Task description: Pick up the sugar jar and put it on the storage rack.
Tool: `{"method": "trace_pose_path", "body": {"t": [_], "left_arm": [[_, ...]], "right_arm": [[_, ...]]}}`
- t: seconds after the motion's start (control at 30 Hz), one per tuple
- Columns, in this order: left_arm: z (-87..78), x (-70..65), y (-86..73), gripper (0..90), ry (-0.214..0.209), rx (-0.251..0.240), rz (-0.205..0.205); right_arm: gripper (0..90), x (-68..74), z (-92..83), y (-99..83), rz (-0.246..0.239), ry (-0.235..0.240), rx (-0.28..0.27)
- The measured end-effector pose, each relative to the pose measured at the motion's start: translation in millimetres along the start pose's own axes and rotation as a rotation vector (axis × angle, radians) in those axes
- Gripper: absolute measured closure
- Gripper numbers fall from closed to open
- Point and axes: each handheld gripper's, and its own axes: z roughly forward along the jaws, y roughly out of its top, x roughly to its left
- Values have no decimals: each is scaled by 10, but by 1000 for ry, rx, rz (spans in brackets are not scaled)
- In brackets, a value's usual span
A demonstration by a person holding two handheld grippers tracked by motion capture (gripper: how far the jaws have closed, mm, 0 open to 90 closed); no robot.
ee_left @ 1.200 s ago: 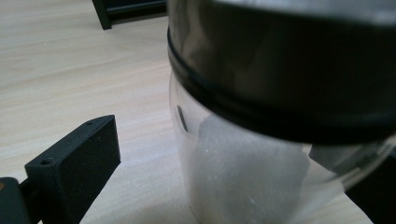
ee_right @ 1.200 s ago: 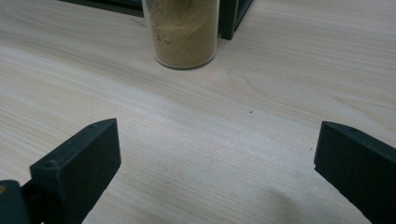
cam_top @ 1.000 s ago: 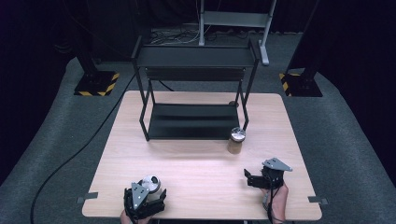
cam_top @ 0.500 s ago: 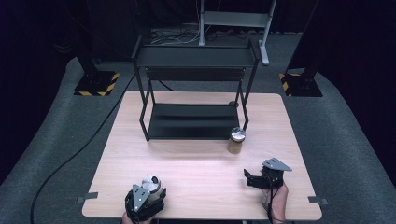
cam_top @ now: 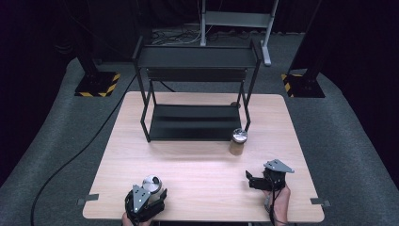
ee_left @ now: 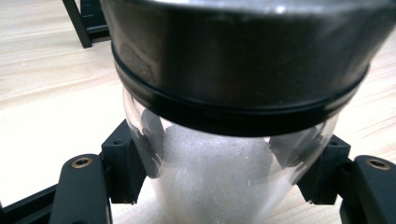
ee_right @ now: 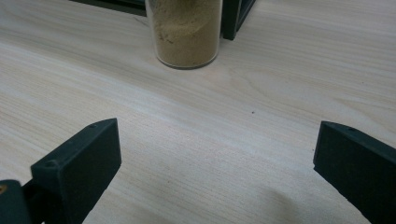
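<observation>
between pads, clear metal-lidded jar (ee_left: 219,154)

The table (cam_top: 202,174) lies bare across its near middle, giving free passage between the left gripper (cam_top: 149,195) and right gripper (cam_top: 251,180). At the far side the black shelf rack (cam_top: 195,94) blocks the way; a jar of brown powder (cam_top: 237,141) stands just beside its near right leg.

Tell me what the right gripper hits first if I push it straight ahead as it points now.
Probably the jar of brown powder. It stands ahead between the open fingers of the right gripper, across bare table, beside the black rack's leg. Depth is uncertain.
</observation>
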Motion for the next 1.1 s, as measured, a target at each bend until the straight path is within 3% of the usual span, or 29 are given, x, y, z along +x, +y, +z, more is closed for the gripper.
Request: {"method": "trace_pose_path", "body": {"t": [1.1], "left_arm": [[196,93,357,299,-57,-17,36]], "right_arm": [[0,-27,-3,-6,8,12,-3]]}}
